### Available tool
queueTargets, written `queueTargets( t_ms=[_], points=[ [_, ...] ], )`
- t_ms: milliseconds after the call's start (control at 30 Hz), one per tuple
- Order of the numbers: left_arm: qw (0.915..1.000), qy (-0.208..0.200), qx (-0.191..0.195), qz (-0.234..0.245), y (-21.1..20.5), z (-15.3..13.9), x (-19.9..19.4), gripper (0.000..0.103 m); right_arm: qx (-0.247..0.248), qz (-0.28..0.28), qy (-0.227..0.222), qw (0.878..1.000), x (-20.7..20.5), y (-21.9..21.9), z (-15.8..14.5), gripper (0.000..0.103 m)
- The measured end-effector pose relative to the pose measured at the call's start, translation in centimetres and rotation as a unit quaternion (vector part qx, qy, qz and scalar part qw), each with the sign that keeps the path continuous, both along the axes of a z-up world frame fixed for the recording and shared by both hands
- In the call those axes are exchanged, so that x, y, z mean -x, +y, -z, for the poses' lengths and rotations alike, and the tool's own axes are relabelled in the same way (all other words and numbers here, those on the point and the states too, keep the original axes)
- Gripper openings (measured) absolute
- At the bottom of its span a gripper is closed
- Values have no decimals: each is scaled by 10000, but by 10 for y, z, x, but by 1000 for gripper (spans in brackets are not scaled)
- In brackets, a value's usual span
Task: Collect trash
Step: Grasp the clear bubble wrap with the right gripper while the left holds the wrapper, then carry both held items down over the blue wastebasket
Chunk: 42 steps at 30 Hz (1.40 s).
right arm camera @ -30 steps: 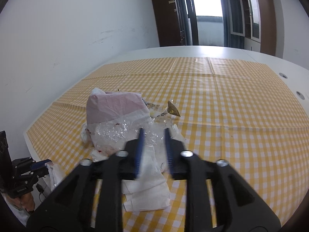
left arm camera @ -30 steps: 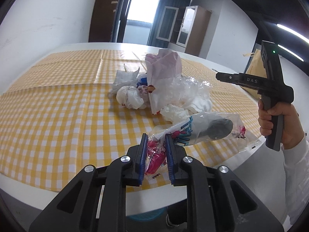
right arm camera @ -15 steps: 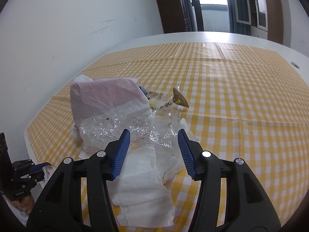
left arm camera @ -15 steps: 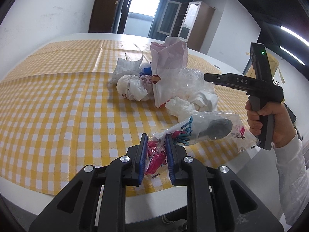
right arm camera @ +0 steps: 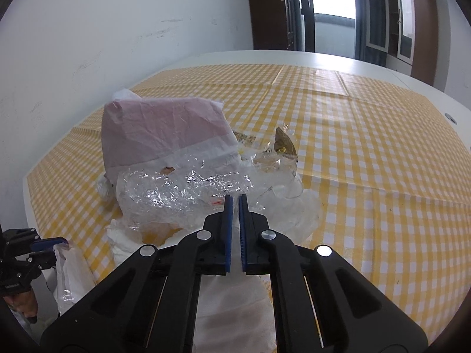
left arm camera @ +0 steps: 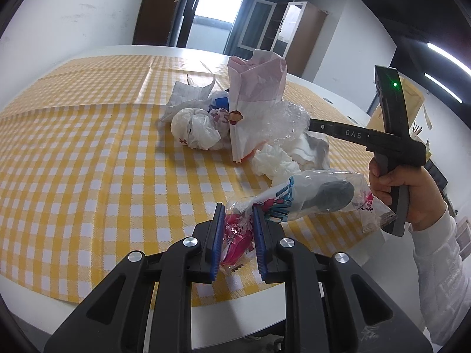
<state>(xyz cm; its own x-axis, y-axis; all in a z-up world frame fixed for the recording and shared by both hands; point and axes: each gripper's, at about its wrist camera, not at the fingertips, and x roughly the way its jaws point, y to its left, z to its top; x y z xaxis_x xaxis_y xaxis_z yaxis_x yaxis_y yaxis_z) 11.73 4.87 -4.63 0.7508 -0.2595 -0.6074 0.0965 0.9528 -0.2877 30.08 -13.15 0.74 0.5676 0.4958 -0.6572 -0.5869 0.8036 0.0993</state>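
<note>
A trash pile lies on the yellow checked tablecloth [left arm camera: 88,161]: a pink paper bag [left arm camera: 256,88] [right arm camera: 162,129], crinkled clear plastic film [left arm camera: 282,120] [right arm camera: 176,197], a balled white bag [left arm camera: 197,129] and white tissues [left arm camera: 273,163] [right arm camera: 235,309]. My left gripper [left arm camera: 237,206] [right arm camera: 44,242] is shut on the pink-printed end of a clear snack bag [left arm camera: 318,194] [right arm camera: 70,276] near the table's front edge. My right gripper [right arm camera: 235,198] [left arm camera: 312,125] reaches into the pile from the right. Its jaws stand pinched together on the edge of the clear film.
A brown wrapper scrap [right arm camera: 284,145] lies behind the film. A hand and white sleeve [left arm camera: 435,264] hold the right gripper beyond the table's rim. The white table edge [left arm camera: 235,314] runs just under my left gripper. Cabinets and a doorway stand far behind.
The right gripper opened wide, sank towards the pile, then shut on the clear film. The left gripper kept still with the snack bag in it.
</note>
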Motion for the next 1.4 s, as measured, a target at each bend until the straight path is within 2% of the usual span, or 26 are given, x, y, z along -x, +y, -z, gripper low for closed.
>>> queueTargets(
  t_ms=[333,567,1000,1400],
  points=[
    [9997,-194,27,-142,7,-13,20,18,-215,166,-437,9987,28,-15,-43,2],
    [9988,-346,-173,-307,2,-26,39,18,-372,276,-679,9966,61,-39,-64,2],
    [9966,-418,-512,-487,-5,-28,92,18,-628,391,-679,9949,143,-76,-48,2],
    [9960,-366,-767,-259,-21,-19,147,18,-688,263,-687,9949,215,-83,-40,2]
  ],
)
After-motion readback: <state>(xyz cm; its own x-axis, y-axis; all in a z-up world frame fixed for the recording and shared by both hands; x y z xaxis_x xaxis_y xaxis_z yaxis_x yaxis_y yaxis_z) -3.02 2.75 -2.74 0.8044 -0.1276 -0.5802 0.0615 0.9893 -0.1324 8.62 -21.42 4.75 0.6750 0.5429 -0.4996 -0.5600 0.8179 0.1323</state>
